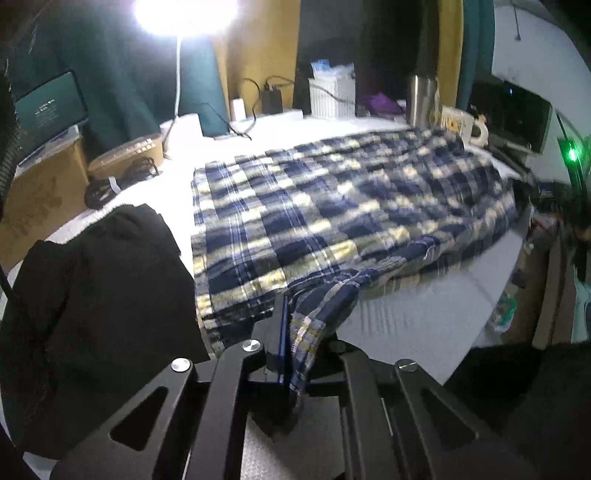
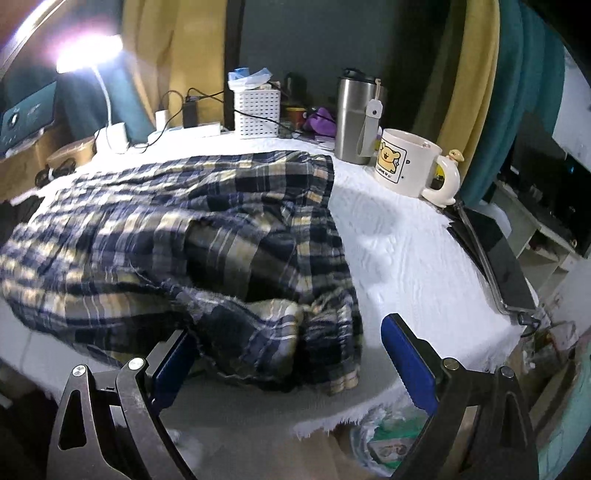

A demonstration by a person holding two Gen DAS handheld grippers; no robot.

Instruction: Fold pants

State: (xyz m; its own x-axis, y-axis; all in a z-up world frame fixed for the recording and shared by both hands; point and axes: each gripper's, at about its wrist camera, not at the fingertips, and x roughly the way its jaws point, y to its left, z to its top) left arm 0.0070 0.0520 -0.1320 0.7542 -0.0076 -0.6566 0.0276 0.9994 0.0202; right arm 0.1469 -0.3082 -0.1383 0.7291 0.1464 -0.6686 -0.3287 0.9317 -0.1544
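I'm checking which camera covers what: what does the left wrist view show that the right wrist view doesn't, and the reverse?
Only the left wrist view shows the left gripper shut on a corner of the plaid pants, and a black garment lying beside them. Only the right wrist view shows the right gripper open, its blue pads either side of the bunched near edge of the pants, not pressing it. Both show the pants on the white table cover, the lamp, white basket, steel tumbler and cartoon mug.
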